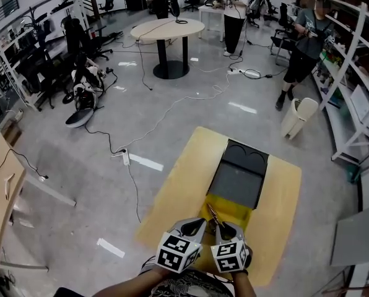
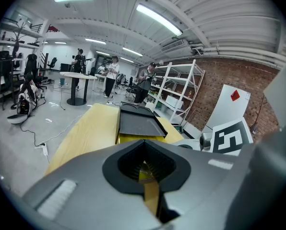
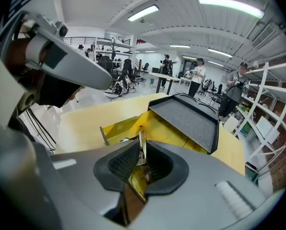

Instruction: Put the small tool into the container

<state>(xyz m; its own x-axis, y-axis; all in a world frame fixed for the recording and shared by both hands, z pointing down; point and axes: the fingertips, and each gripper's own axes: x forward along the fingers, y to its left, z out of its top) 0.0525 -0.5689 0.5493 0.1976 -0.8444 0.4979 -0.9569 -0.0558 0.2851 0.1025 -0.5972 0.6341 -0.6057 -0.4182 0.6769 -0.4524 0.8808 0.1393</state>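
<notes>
Yellow container [image 1: 239, 211] sits open just ahead of both sets of jaws, its dark grey lid [image 1: 237, 177] laid back beyond it on the wooden table [image 1: 183, 173]. The right gripper [image 3: 142, 153] is clamped on the small tool [image 3: 141, 143], a thin metal piece that sticks out past its jaws over the container's near edge. Just beside it, the left gripper [image 2: 145, 165] has its jaws closed together on nothing.

Bright metal noted on small tool [image 3: 141, 145]; container [image 3: 164, 128] glossy yellow plastic, lid [image 3: 186, 121] matt grainy dark; table [image 1: 181, 178] smooth pale wood.
</notes>
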